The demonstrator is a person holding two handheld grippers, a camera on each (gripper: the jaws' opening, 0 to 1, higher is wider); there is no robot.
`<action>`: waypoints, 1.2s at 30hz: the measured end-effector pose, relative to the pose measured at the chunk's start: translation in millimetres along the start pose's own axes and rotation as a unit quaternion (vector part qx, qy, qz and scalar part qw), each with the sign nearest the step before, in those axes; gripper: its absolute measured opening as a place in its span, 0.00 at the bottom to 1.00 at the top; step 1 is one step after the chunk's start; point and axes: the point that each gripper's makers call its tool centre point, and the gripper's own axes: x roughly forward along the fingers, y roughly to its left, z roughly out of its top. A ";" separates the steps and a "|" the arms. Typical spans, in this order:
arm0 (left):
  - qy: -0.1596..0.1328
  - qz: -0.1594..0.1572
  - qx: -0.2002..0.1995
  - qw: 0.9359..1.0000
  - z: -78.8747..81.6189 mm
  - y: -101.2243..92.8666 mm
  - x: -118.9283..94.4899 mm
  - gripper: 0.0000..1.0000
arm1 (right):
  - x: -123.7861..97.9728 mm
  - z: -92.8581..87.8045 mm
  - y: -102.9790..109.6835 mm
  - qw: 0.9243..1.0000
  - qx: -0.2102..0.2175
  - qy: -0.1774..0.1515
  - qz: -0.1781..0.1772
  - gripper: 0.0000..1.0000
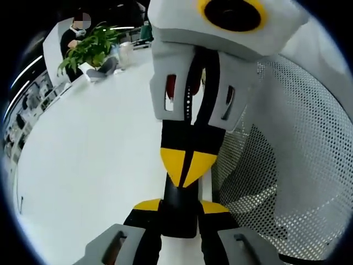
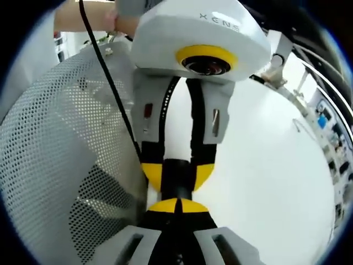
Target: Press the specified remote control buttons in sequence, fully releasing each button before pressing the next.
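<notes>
Left gripper view showed the left gripper (image 1: 181, 207) nearest, its jaws clamped on the dark remote control (image 1: 179, 216), which was held just above the white tabletop (image 1: 94, 160). The right gripper (image 1: 187, 165) pointed down at the remote with its jaws together, the yellow tips at or on the upper face; actual contact could not be confirmed. Judged step: one button press in hand. The next move called for a full lift-off, then a small shift to the next button. A white perforated panel (image 1: 287, 138) stood close on one side, limiting travel there. The opposite side offered open tabletop as far as a potted plant (image 1: 91, 49) at the far edge.
</notes>
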 end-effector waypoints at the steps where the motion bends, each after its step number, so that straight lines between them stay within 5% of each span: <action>1: 0.000 0.000 -0.001 1.000 -0.1 -0.1 -0.1 0.25 | -0.3 0.3 -0.1 1.000 0.009 -0.005 0.000 0.00; 8: -0.005 0.003 -0.004 1.000 -0.4 -0.1 -0.2 0.25 | -1.9 1.0 6.7 0.999 0.022 -0.026 0.009 0.02; 36: -0.004 0.001 0.000 1.000 0.2 -1.0 -0.4 0.25 | -12.8 -13.7 12.3 0.999 0.032 -0.019 0.012 0.14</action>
